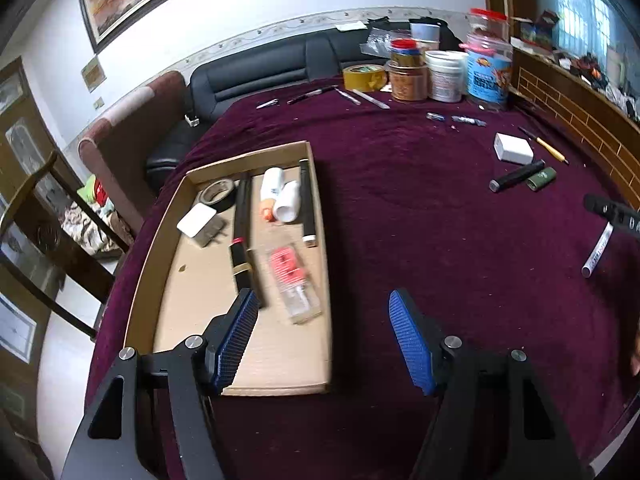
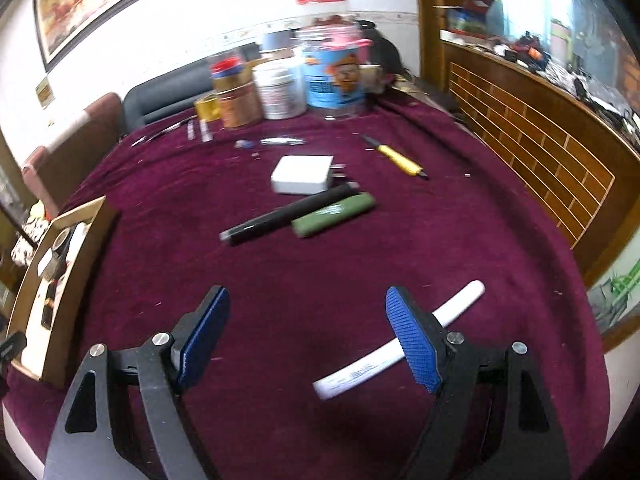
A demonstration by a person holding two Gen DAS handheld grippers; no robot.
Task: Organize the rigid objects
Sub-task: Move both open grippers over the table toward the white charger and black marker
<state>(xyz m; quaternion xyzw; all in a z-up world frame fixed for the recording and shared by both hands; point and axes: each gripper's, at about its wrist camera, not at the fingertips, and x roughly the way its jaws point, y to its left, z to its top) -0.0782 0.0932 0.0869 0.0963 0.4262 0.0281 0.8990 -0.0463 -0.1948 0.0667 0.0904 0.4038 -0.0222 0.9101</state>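
A shallow cardboard tray lies on the maroon tablecloth and holds a tape roll, a white charger, white bottles, black sticks and a clear packet. My left gripper is open and empty above the tray's near right corner. My right gripper is open and empty; a white marker lies under its right finger. Ahead lie a black marker, a green lighter, a white charger and a yellow knife. The tray shows at the left in the right wrist view.
Jars, tubs and a tape roll stand at the table's far edge, with pens and small tools before them. A wooden partition borders the right side. A black sofa and a wooden chair stand to the left.
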